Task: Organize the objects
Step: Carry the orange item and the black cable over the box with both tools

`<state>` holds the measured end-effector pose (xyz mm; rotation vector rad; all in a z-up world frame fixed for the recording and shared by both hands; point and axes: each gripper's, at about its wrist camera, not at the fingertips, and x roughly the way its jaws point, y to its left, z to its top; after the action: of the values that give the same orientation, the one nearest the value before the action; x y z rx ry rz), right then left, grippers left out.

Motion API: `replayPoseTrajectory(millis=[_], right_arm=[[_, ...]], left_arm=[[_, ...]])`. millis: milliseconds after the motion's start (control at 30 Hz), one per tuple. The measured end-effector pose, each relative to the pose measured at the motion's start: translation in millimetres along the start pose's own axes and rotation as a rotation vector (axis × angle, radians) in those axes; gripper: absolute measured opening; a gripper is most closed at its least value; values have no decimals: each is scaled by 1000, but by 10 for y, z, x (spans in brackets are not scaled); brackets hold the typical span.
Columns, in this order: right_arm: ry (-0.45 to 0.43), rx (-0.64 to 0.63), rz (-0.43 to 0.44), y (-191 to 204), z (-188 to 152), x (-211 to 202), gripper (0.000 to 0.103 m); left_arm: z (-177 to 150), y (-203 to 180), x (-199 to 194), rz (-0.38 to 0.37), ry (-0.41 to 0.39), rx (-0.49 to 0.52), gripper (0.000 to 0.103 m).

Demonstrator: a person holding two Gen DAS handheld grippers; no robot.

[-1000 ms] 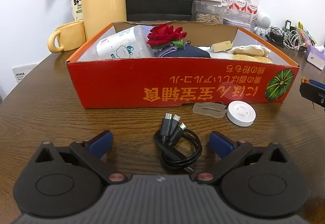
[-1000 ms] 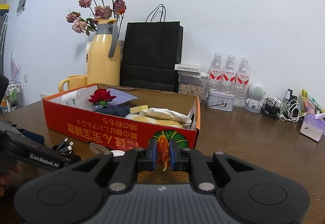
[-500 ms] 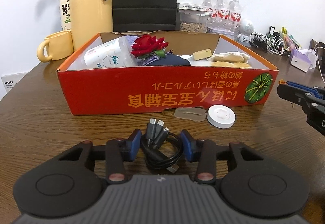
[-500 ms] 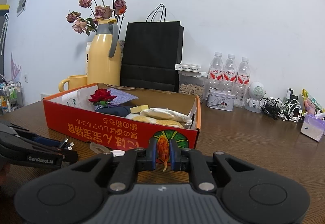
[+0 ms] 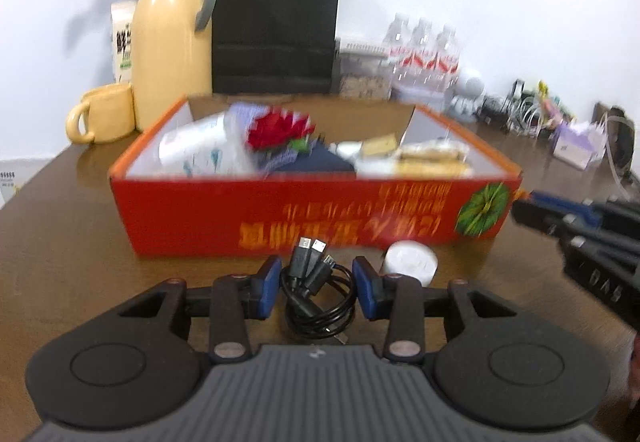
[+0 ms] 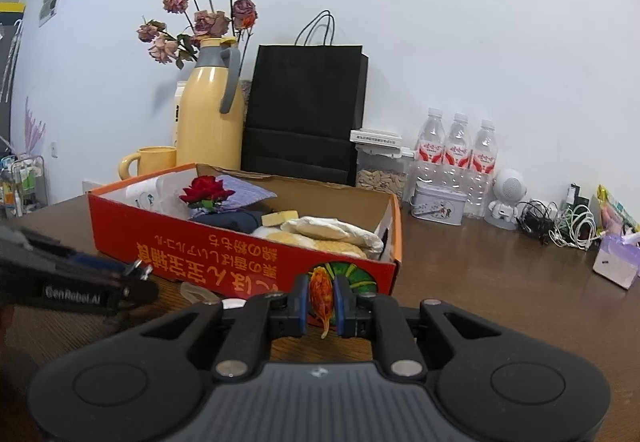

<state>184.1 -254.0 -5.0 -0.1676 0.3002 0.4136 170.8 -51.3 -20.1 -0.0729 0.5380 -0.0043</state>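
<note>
Fingers on the left gripper (image 5: 317,288) are closing around a coiled black cable (image 5: 318,292) near the table's (image 5: 60,242) front edge, just before the red box (image 5: 280,217); can't tell if the pads touch it yet. That view's blurry, so the box's orange print is unreadable there. Box holds a white pack (image 6: 150,193), a red rose (image 6: 206,191), dark cloth, a yellow block, pale bags. Its lettering is upside down. A white puck (image 5: 410,260) is half hidden behind the gripper. Right gripper (image 6: 321,300) is pinched tight on a small orange thing (image 6: 322,294), hard to identify. "GenRobot.AI" shows on the left gripper.
</note>
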Motion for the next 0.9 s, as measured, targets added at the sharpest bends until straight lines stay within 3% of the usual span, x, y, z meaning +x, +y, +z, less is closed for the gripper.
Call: replayPoseTrajectory(millis=[200,467,700,900], right_arm=[[-67,2,27,49,271,-7,12],[-135,32,23,157,700,297,12],[-145,66,-32,130,955,707,12],[-136,125,-72,-5,964,1008,12]], left_arm=[[377,-37,-101,-8,-114,2,40],[870,-76,-21,-12,-229,-9,40],[1132,-53,285,12,-254,-15,40],[1227,-1,621,31,-249,-61,39]])
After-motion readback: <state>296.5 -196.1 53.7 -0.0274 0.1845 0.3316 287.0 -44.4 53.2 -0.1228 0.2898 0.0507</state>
